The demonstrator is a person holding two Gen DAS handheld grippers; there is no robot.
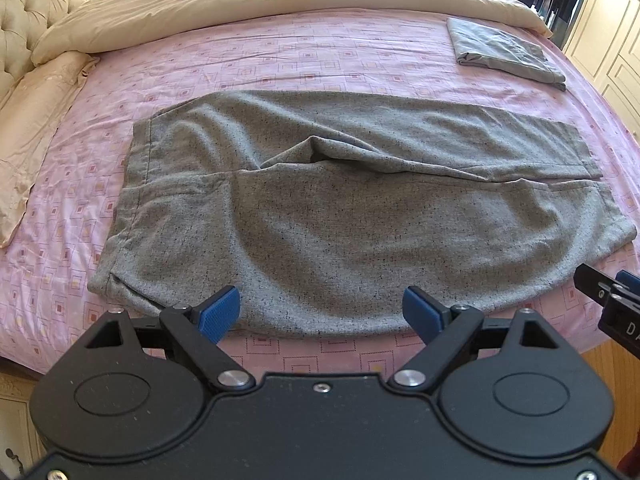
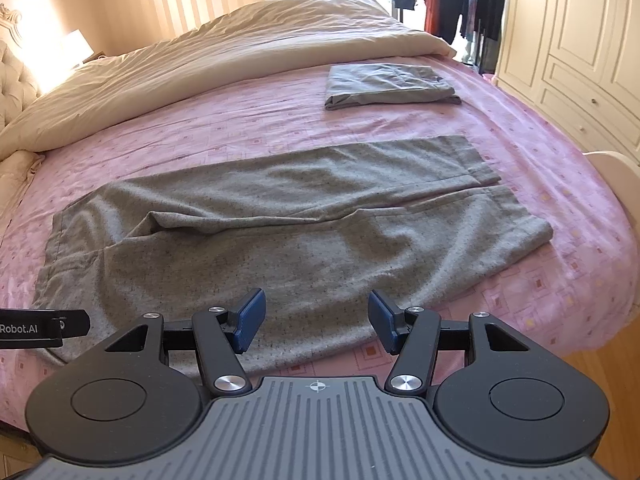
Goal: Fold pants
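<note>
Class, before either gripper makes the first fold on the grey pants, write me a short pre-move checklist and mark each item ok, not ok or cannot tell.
1. Left gripper jaws open, nothing held: ok.
2. Right gripper jaws open, nothing held: ok.
3. Pants spread lengthwise on the pink sheet: ok.
4. Pants lying smooth: not ok, a raised crease at the crotch.
5. Folded grey garment clear of the pants: ok.
6. Near edge of pants within both grippers' reach: cannot tell.

Bare sheet (image 2: 256, 120) beyond the pants (image 2: 280, 216) (folded garment (image 2: 388, 86) far right).
</note>
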